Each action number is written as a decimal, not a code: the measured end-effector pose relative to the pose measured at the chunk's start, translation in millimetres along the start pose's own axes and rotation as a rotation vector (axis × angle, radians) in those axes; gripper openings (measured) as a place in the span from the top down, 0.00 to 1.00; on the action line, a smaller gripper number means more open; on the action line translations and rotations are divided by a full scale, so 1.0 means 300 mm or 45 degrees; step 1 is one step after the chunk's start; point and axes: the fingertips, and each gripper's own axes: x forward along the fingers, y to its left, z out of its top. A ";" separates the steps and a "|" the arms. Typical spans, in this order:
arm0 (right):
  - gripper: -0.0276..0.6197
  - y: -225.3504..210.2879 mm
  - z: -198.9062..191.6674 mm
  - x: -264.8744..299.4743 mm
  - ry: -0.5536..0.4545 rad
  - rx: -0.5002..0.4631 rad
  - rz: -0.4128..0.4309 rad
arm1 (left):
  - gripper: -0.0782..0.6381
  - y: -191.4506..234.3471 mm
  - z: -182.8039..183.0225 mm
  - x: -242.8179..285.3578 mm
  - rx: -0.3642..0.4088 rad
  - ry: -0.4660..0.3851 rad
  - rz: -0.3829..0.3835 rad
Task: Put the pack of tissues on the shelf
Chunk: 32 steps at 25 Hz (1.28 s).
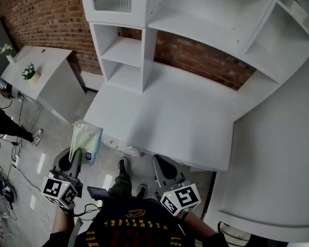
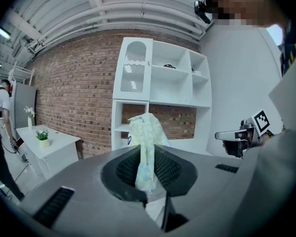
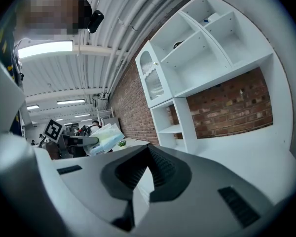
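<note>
Pale green and white, the tissue pack [image 1: 86, 140] is clamped by one end between the jaws of the left gripper [image 1: 73, 158]. It is held in the air just off the front left corner of the desk [image 1: 170, 122], well short of the shelf [image 1: 124, 50] at the desk's back. The right gripper [image 1: 162, 168] hangs at the desk's front edge, jaws together with nothing between them.

The pack of tissues [image 1: 86, 140], soft pale green-and-yellow plastic with a blue label, stands upright, pinched at its lower end in the left gripper [image 2: 147, 158], in the air off the desk's front-left corner. The white open-compartment shelf [image 1: 123, 50] stands well apart from it.
</note>
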 end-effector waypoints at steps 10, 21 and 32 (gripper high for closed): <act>0.96 -0.158 0.041 0.208 0.027 -0.011 -0.119 | 0.83 0.236 -0.023 0.327 0.005 0.047 -0.019; 0.96 -0.281 0.086 0.505 0.073 0.012 -0.247 | 0.83 0.512 -0.069 0.752 0.053 0.162 -0.105; 0.96 -0.342 0.049 0.688 0.130 0.028 -0.378 | 0.83 0.669 -0.185 1.114 0.072 0.232 -0.208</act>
